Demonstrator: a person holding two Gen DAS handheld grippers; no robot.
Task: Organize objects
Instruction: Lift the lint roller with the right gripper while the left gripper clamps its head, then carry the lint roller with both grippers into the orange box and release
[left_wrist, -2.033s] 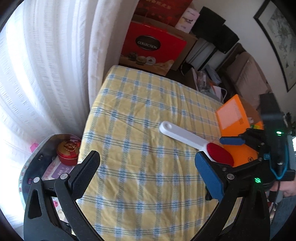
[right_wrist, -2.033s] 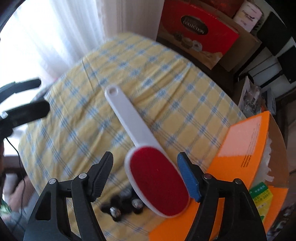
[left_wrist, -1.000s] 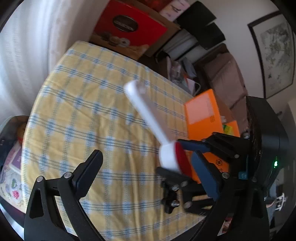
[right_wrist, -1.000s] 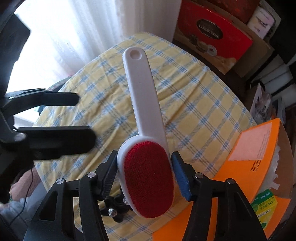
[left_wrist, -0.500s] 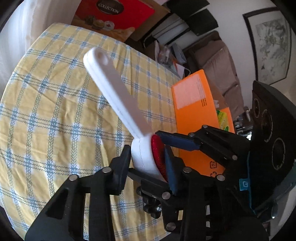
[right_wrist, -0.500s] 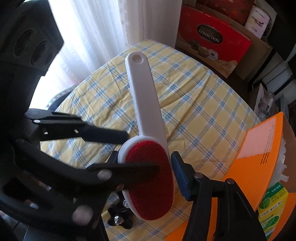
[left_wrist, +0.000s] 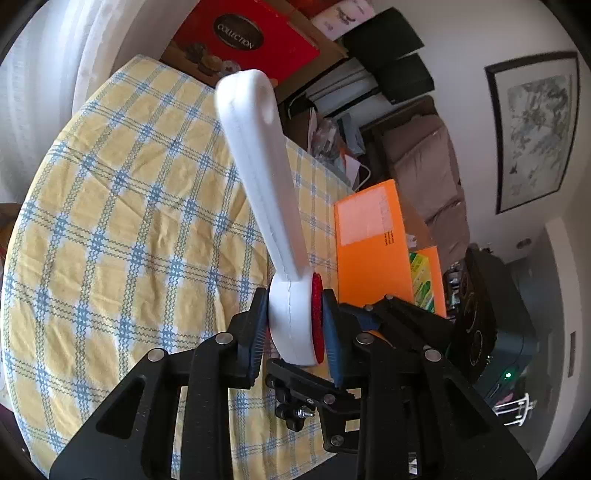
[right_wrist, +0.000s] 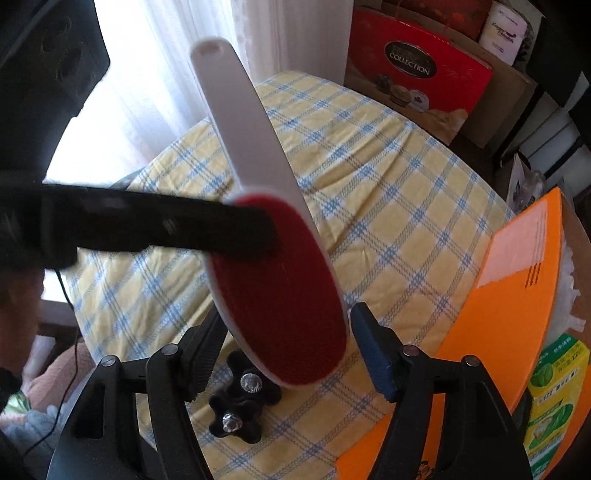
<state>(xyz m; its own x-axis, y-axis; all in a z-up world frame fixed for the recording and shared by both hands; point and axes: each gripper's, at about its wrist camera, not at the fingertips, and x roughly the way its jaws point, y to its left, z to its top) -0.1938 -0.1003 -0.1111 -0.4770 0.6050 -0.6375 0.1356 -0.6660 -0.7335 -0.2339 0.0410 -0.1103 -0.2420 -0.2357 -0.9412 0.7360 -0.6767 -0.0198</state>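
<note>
Big picture first: the yellow checked tablecloth (left_wrist: 122, 229) spreads below and ahead of both tools, and the orange box (left_wrist: 373, 243) sits off to the right of them, flap up. Held in the air above the cloth is the lint brush (left_wrist: 291, 317), a white paddle with a red pad, handle pointing up and away from both cameras.

Here's the handover. The left gripper (left_wrist: 293, 328) is clamped on the brush head, one pad on the white back, the other on the red face. The right gripper (right_wrist: 286, 345) has just been opening; the head hangs between its jaws and its blue pad stands clear of the rim, so it looks released.

To do this step well, I'd say: draw the right gripper straight back and down off the head, no sideways nudge, while the left holds firm. That long handle gives leverage and the head could swivel in the pads.

Against two seconds ago: the brush was lying on the cloth, left jaws wide and empty, right jaws straddling the head. Now it's airborne and has changed hands.
</note>
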